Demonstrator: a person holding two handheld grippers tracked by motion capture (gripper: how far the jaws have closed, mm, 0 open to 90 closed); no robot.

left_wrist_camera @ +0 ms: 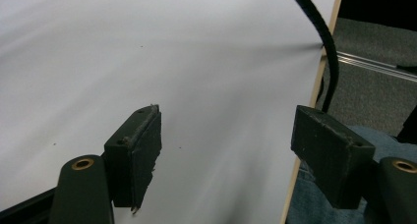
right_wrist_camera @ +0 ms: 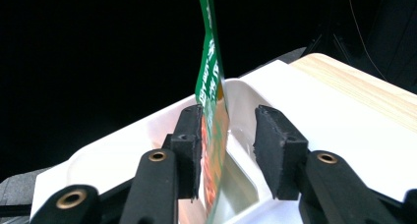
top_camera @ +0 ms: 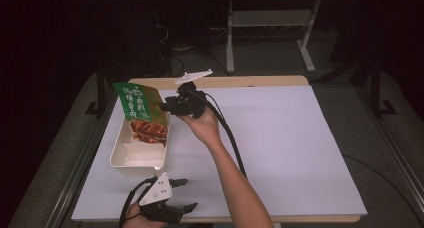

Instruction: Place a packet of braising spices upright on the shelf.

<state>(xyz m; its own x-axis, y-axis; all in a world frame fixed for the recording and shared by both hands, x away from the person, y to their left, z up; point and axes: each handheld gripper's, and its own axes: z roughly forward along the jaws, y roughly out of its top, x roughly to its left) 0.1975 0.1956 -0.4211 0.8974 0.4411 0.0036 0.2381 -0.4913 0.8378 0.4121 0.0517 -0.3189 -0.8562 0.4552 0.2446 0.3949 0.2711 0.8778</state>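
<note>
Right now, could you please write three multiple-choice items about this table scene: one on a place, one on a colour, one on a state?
1. Where does the white tray lie on the table?
A. on its left side
B. in the centre
C. at the right edge

2. What colour is the top of the food packet?
A. blue
B. green
C. yellow

3. How is the left hand-held gripper?
A. shut on the packet
B. shut on a cable
C. open, holding nothing

Answers: 1 A, the high view shows the tray left of the right hand-held gripper. 2 B, the printed top is green. 3 C, its jaws stand apart over bare white surface.
</note>
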